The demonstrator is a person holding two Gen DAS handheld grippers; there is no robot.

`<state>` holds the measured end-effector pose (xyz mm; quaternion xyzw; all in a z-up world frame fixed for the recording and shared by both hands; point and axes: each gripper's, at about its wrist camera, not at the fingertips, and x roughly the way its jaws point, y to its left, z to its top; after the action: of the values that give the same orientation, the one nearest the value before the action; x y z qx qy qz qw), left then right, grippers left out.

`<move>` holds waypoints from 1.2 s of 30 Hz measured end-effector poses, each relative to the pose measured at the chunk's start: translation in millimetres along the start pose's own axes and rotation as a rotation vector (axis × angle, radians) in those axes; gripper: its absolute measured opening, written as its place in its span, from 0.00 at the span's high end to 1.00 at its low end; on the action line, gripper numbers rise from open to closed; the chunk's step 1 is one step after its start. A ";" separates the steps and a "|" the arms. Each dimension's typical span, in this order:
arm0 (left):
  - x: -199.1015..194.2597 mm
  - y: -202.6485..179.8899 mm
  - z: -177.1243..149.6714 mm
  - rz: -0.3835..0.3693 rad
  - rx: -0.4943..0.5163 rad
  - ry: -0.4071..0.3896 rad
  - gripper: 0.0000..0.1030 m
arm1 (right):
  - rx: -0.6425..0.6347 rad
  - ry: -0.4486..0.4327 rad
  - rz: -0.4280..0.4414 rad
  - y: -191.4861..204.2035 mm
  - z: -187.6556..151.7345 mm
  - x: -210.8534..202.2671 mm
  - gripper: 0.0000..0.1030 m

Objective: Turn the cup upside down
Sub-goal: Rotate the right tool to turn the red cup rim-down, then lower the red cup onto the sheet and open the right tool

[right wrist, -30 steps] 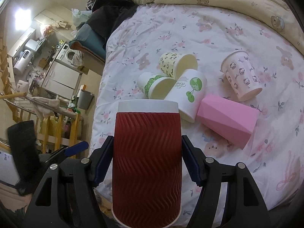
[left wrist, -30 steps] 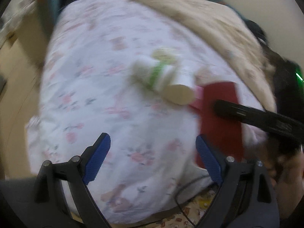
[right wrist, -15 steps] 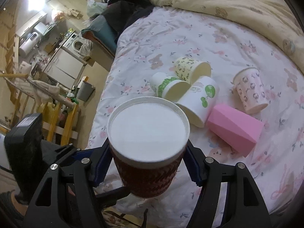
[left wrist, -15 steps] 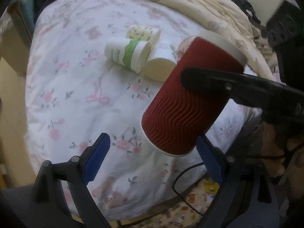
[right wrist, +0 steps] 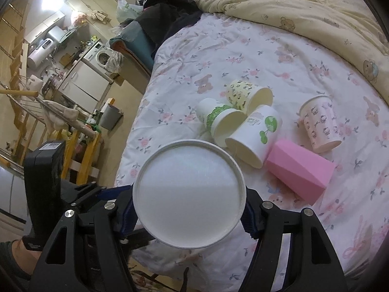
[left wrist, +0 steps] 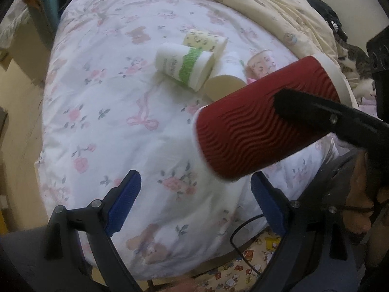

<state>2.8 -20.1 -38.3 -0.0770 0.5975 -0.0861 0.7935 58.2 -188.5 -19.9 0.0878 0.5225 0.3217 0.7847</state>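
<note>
My right gripper point(right wrist: 188, 215) is shut on a red ribbed paper cup point(left wrist: 262, 124) and holds it in the air over the near edge of the bed. The cup lies almost level, its white-rimmed end point(right wrist: 188, 192) facing the right wrist camera and its other end toward the left gripper. In the left wrist view one black finger point(left wrist: 316, 112) of the right gripper presses the cup's side. My left gripper point(left wrist: 194, 199) is open and empty, just below and in front of the cup; it also shows in the right wrist view point(right wrist: 107, 192).
Several paper cups lie on their sides on the floral bedsheet point(right wrist: 184, 73): a green-banded one point(right wrist: 218, 119), a yellow patterned one point(right wrist: 245, 92), a white cherry one point(right wrist: 255, 136), a pink faceted one point(right wrist: 299, 172) and a pale pink one point(right wrist: 321, 124). A cream duvet point(right wrist: 304, 7) covers the far side.
My right gripper has tipped the red cup from standing upright to nearly level, so its white-rimmed end now faces the right camera. The left gripper has stayed open.
</note>
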 end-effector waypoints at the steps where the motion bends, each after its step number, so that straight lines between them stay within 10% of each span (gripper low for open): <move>1: -3.5 4.9 -0.4 0.010 -0.016 -0.012 0.13 | -0.006 0.000 -0.013 0.5 2.1 -0.2 0.32; 8: -21.7 58.6 -2.3 0.175 -0.176 -0.066 0.05 | -0.117 0.084 -0.110 16.0 34.0 28.5 0.32; 29: -25.2 73.6 -2.4 0.194 -0.217 -0.058 0.00 | -0.398 0.204 -0.283 68.8 57.7 140.8 0.29; 36: -26.3 74.4 -3.2 0.213 -0.218 -0.073 0.00 | -0.300 0.210 -0.240 58.7 61.6 132.2 0.04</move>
<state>-4.1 58.2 -31.4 -0.1022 0.5790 0.0667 0.8062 120.6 -51.7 -66.0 -0.1267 0.5544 0.3078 0.7628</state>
